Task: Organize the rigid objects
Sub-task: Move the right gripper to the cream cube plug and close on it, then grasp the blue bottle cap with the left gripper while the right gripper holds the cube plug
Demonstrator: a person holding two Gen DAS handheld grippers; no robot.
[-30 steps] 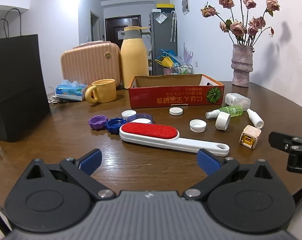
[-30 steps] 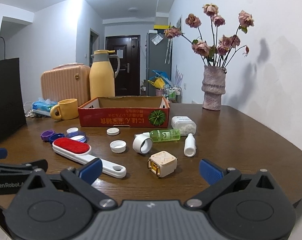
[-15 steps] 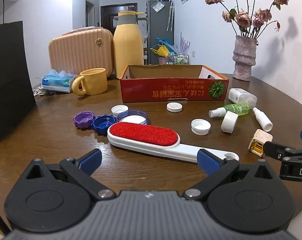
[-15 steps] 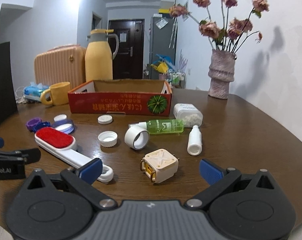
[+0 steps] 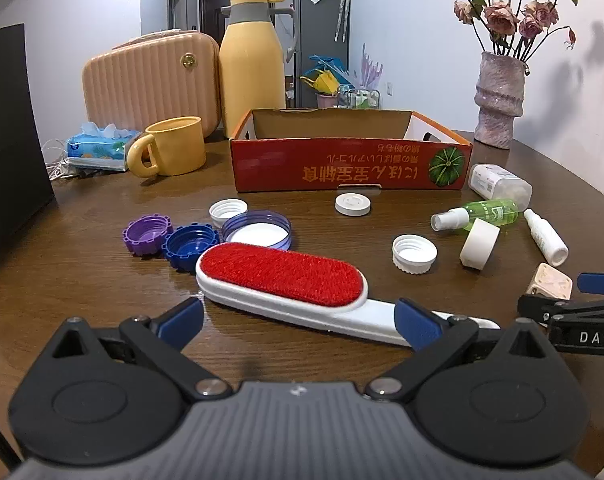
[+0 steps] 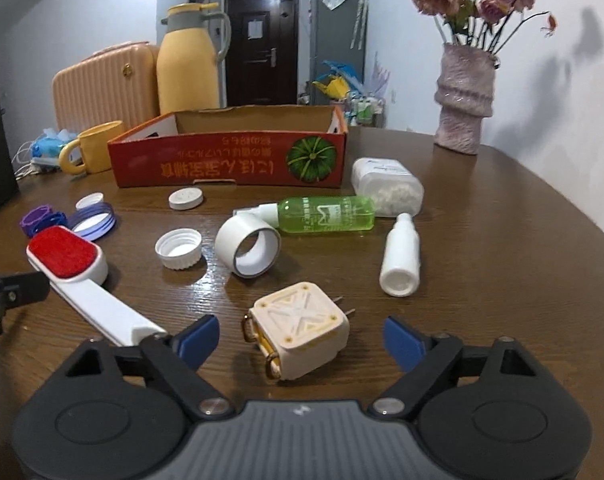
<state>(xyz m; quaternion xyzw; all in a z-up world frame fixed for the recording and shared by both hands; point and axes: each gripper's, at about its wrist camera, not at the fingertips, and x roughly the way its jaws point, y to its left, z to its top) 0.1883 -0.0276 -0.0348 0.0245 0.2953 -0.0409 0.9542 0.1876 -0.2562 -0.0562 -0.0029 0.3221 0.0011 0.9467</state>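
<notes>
Right tool point(image 6: 300, 342) closing, pads not yet touching the cream plug adapter point(image 6: 298, 334) between them, left tool point(image 5: 300, 320) spread wide over the white handle of the red lint brush point(image 5: 282, 276), both lying on the tabletop point(image 6: 501, 264), red cardboard box point(image 6: 230, 160) beyond

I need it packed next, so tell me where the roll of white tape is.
The roll of white tape stands on edge mid-table in the right wrist view, just right of the white ribbed cap, touching the green spray bottle, in front of the red cardboard box.
</notes>
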